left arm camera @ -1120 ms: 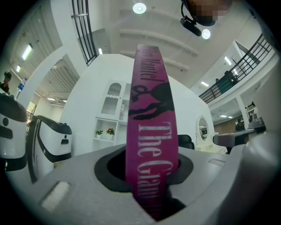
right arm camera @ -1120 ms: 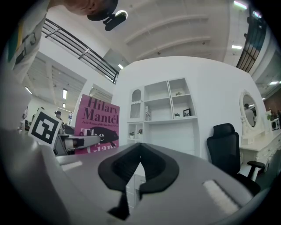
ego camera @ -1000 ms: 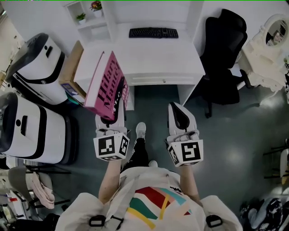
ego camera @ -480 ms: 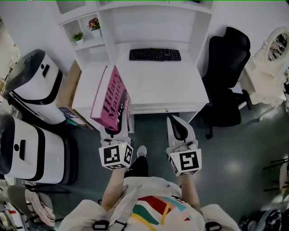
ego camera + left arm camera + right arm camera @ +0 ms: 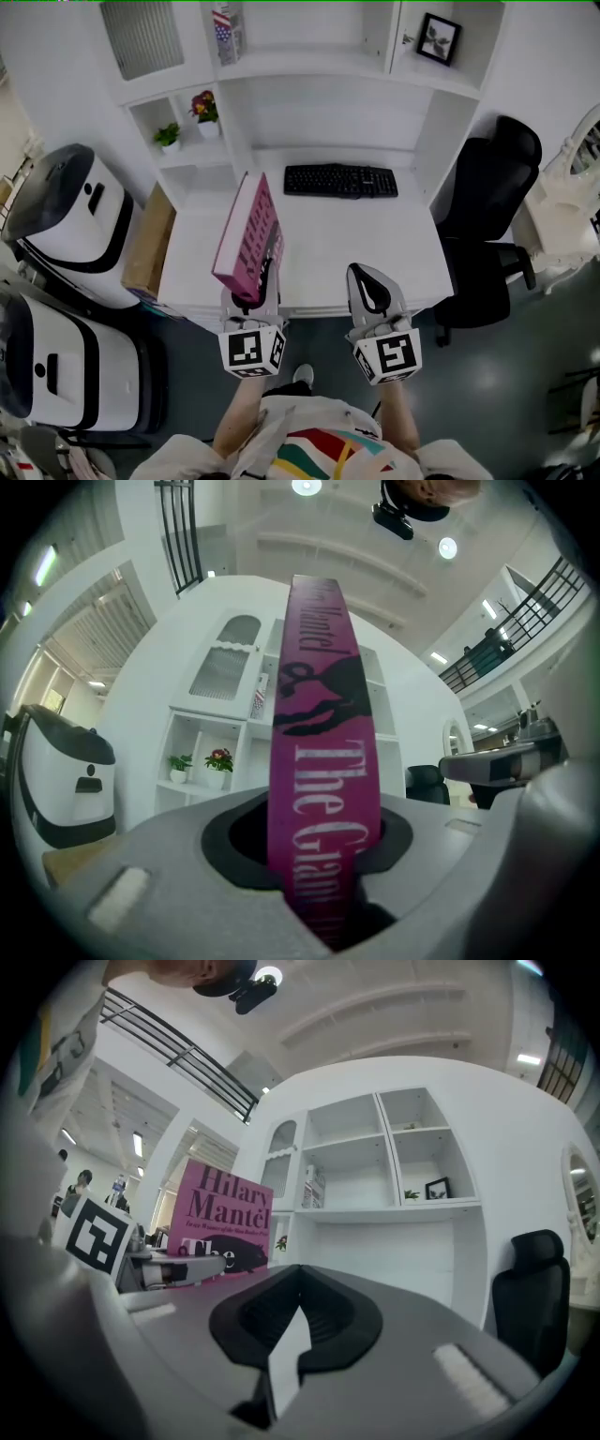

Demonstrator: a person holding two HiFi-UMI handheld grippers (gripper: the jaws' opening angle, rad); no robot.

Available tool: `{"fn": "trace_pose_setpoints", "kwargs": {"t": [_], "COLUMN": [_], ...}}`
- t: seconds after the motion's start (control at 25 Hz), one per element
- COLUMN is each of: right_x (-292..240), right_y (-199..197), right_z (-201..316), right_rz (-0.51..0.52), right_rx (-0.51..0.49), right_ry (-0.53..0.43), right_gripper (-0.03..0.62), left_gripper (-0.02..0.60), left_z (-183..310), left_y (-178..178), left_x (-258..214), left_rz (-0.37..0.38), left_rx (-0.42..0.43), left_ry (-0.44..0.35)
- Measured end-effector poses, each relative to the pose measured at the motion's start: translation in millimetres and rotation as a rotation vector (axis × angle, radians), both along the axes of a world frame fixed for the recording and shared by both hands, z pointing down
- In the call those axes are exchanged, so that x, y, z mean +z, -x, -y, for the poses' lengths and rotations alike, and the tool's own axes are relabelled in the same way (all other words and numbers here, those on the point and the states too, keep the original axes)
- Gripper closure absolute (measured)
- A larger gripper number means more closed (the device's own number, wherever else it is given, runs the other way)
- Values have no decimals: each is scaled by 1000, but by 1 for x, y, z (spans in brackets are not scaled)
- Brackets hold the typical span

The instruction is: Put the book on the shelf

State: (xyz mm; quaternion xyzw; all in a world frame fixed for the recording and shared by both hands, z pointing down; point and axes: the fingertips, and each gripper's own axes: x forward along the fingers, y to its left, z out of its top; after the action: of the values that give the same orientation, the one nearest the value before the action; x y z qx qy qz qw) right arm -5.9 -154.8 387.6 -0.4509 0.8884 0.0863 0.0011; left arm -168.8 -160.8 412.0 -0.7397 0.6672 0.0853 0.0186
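Note:
A pink hardback book [image 5: 251, 232] stands on edge, spine up, in my left gripper [image 5: 255, 284], which is shut on its lower end. In the left gripper view the book's spine [image 5: 323, 761] rises from between the jaws toward the white shelf unit [image 5: 225, 752]. The book hangs over the front left part of the white desk [image 5: 375, 244]. My right gripper [image 5: 371, 281] is beside it over the desk's front edge, shut with nothing in it. From the right gripper view the book's cover [image 5: 228, 1222] shows at the left, and the shelves [image 5: 375, 1211] lie ahead.
A black keyboard [image 5: 341, 180] lies at the back of the desk. Small potted plants [image 5: 206, 108] and a framed picture [image 5: 439, 37] occupy shelf compartments. A black chair [image 5: 487, 197] stands at the right. White machines [image 5: 66, 216] and a cardboard box [image 5: 150, 239] stand at the left.
Both grippers and the book have moved forward from over the floor to the desk's front edge. The upper shelves have come into view. The grip on the book is unchanged.

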Motion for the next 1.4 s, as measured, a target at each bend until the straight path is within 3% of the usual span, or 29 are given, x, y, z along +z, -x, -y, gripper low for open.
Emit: {"fn": "trace_pose_setpoints", "kwargs": {"t": [0.28,0.56,0.76,1.12,1.4], "right_x": [-7,1,-14,-18,-23], "right_y": [24,20,19,-2,3], "right_z": [75,112,115,120,112], "right_rz": [-52,-41,-16,32,45], "right_rx": [24,31,8,18,-10], "right_ry": [7,43,-1,17,7], "right_gripper": [591,591,591,591,591], "left_gripper": [433,433,433,434,434], "left_z": [68,84,83,84,78], "left_y": [29,17,12,-2,5], "left_x": [-3,-12,-9,-20,-27], "left_rz": [-21,-7,-8,21,-1], "left_rx": [-4,-15,-48,-64,-71], "left_ry": [34,32,48,22,25]}}
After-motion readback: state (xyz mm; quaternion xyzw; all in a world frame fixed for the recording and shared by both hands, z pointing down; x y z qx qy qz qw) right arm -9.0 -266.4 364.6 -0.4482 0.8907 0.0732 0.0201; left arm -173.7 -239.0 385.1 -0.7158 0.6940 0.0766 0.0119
